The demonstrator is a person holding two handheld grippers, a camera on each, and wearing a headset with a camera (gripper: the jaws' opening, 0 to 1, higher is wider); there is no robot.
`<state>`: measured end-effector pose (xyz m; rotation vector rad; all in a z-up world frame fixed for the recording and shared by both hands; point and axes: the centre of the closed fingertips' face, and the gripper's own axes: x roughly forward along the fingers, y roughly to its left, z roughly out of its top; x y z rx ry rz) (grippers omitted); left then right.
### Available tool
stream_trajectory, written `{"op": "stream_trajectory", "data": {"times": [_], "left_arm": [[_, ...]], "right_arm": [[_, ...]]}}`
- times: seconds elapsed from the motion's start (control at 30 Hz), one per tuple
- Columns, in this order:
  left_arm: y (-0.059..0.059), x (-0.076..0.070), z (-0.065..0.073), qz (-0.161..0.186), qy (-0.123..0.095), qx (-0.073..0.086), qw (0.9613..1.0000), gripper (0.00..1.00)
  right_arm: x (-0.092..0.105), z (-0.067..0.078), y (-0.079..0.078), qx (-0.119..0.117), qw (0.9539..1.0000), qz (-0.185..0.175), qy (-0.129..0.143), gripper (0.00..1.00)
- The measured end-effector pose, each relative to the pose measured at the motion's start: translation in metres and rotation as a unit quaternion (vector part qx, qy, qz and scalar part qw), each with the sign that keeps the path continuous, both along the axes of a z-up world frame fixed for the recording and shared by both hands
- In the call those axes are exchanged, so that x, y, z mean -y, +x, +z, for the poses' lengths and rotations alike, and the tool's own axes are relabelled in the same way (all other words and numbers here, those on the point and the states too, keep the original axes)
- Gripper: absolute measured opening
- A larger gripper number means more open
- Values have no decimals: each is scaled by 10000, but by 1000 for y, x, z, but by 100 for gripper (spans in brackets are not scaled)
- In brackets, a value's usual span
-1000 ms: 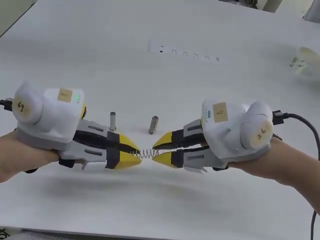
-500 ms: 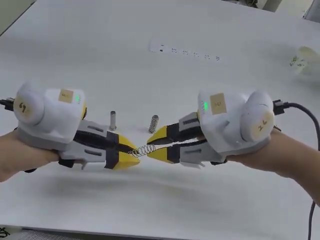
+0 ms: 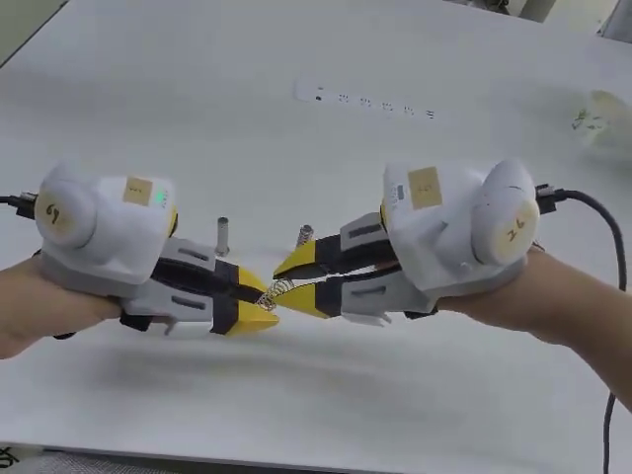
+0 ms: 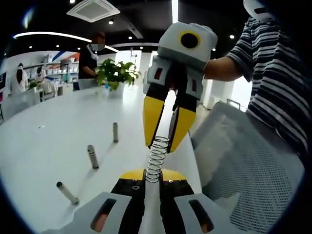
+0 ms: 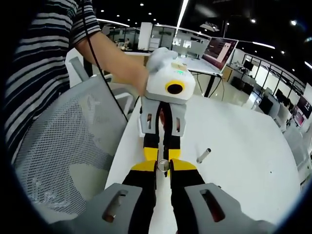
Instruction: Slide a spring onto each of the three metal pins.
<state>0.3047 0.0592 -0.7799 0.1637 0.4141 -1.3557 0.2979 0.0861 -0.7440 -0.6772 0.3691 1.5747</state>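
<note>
A spring (image 4: 156, 161) spans both grippers over the tabletop (image 3: 395, 59).
Fingers of the left gripper (image 4: 152, 176) clamp one end; those of the right gripper (image 4: 161, 145) straddle the other, slightly parted.

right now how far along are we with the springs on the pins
Done: one loaded pin already wears a spring. In hand: a second spring, gripped by the left gripper, its free end between the right gripper's open jaws. Left: the bare pin; the third pin is too small to judge.

spring (image 4: 157, 158): shiny metal wire | table (image 3: 197, 79): smooth white, matt | pin (image 3: 222, 237): seemingly dull metal
</note>
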Motion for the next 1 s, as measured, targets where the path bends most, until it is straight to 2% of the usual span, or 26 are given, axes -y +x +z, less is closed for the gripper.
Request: {"op": "stream_trajectory", "data": {"times": [0.6, 1.0], "left_arm": [[1, 6, -3, -109, 206, 103, 9997, 2], [3, 4, -3, 9, 173, 15, 9998, 3]], "right_arm": [[-10, -3, -1, 63, 9999, -43, 84, 7], [-7, -2, 1, 80, 9999, -104, 70, 7]]}}
